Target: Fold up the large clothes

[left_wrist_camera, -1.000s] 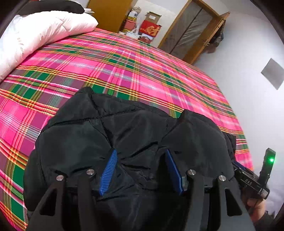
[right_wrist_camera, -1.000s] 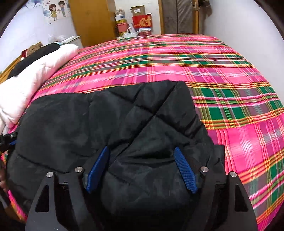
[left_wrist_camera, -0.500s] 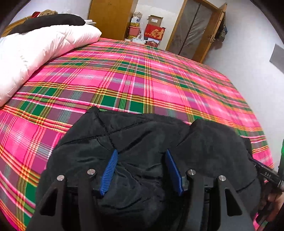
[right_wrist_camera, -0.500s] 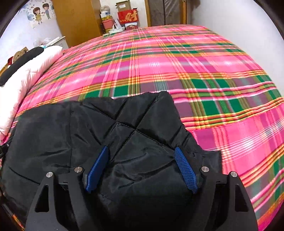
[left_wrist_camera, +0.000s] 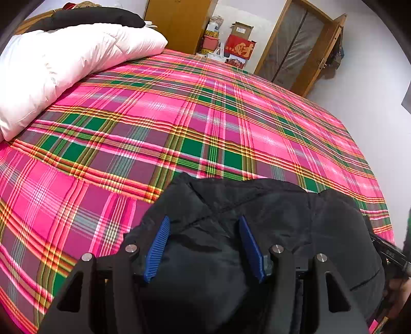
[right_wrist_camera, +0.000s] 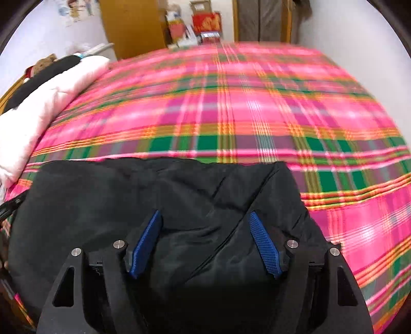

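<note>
A black quilted jacket (left_wrist_camera: 269, 231) lies bunched at the near edge of a bed with a pink and green plaid cover (left_wrist_camera: 179, 115). My left gripper (left_wrist_camera: 203, 226) has its blue pads (left_wrist_camera: 156, 246) spread around a thick fold of the jacket. In the right wrist view the same jacket (right_wrist_camera: 128, 200) fills the lower frame, and my right gripper (right_wrist_camera: 205, 221) has its blue pads (right_wrist_camera: 264, 244) spread around another thick fold. The jacket hides the bed edge below both grippers.
A white duvet (left_wrist_camera: 64, 64) with a dark pillow on it lies at the head of the bed, far left. A wooden wardrobe (left_wrist_camera: 179, 23), stacked boxes (left_wrist_camera: 239, 43) and a door (left_wrist_camera: 303, 48) stand beyond the bed. The white wall is at the right.
Both grippers have drawn the jacket back toward the near edge of the bed; more plaid cover shows beyond it. The right view is now motion-blurred.
</note>
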Tool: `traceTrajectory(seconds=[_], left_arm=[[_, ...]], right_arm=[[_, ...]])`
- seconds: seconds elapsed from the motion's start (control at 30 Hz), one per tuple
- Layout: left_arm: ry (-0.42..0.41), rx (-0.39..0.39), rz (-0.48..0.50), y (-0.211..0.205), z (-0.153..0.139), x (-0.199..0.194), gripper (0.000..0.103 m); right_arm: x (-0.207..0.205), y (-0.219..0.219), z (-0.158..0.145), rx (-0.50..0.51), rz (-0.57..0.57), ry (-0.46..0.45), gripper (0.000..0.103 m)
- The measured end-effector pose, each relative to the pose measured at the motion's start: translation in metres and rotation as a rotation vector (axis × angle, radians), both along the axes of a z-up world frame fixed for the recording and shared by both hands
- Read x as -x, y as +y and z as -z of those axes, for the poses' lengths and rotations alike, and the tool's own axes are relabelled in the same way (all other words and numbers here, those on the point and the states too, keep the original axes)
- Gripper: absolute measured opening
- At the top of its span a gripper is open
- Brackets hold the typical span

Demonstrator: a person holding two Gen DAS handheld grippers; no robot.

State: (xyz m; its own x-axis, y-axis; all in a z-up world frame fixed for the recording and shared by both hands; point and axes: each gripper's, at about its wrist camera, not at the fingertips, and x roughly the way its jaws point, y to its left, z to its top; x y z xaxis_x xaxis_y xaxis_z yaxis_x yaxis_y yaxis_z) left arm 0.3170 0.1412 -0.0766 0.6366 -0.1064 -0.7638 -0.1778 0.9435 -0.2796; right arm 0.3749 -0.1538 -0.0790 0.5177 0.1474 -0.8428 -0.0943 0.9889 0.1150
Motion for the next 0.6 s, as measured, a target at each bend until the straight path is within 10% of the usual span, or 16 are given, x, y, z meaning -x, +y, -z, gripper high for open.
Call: traceTrajectory(seconds=[0.6], left_arm=[[-0.018,-0.028,-0.029,-0.003,0.028,-0.007,0.062]], right_arm=[[0.005,-0.011,0.019,-0.006,0.057,-0.026,0.070]])
